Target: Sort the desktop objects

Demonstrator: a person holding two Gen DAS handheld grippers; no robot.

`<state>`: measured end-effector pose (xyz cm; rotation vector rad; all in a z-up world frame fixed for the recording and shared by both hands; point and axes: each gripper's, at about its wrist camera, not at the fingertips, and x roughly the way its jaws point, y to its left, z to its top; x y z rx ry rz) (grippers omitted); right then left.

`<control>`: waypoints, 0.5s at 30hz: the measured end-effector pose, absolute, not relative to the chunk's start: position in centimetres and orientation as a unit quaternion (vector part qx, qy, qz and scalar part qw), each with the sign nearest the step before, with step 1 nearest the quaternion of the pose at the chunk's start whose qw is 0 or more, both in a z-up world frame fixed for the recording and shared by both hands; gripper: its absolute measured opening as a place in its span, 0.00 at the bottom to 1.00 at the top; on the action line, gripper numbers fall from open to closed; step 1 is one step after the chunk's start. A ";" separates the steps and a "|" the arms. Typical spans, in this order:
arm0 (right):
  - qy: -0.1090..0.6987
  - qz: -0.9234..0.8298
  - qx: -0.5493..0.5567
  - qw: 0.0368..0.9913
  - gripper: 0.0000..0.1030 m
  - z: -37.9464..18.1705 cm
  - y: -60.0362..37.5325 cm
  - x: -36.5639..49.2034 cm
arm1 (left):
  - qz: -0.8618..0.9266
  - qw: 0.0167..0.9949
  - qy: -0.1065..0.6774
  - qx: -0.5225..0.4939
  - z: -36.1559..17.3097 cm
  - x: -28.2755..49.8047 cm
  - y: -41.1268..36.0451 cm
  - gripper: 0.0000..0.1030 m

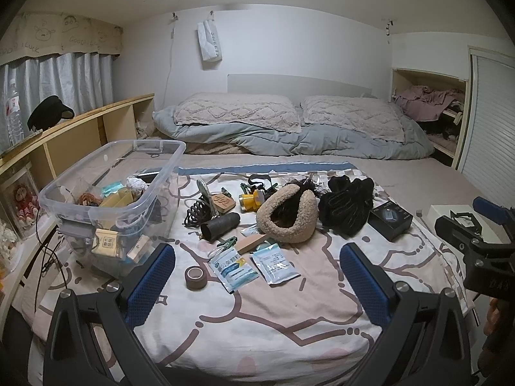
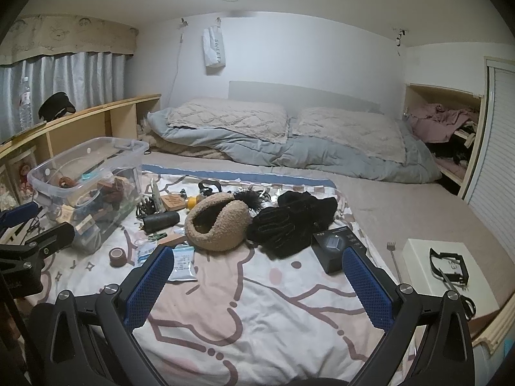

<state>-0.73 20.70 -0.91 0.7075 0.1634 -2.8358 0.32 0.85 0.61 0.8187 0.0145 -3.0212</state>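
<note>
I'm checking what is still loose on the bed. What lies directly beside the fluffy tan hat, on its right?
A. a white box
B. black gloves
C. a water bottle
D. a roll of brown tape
B: the black gloves lie against the right side of the fluffy tan hat on the patterned sheet.

Bin (image 1: 109,173) left of hat (image 1: 289,215), gloves (image 1: 347,206)

You can read "SWEET" running down the white paper bag (image 1: 209,43) hung on the far wall. On the beige curtain valance (image 1: 61,37) over the window, "GOOD LUCK" is drawn in outline among cartoon faces. The white and blue sachet (image 1: 232,267) on the patterned sheet carries large Chinese characters, too small for you to make out, as is the print on the wooden tag (image 1: 107,243) in the clear bin.
</note>
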 end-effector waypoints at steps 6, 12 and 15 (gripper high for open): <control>0.053 -0.961 0.248 0.110 1.00 -1.4 20.7 -1.0 | -0.965 0.005 0.006 0.263 0.5 0.2 0.7 1.00; 0.057 -0.959 0.254 0.113 1.00 -1.8 20.3 -1.3 | -0.963 0.003 0.011 0.270 -0.3 -0.4 0.5 1.00; 0.058 -0.957 0.261 0.115 1.00 -2.3 20.1 -1.6 | -0.962 0.003 0.012 0.274 -0.9 -0.7 0.5 1.00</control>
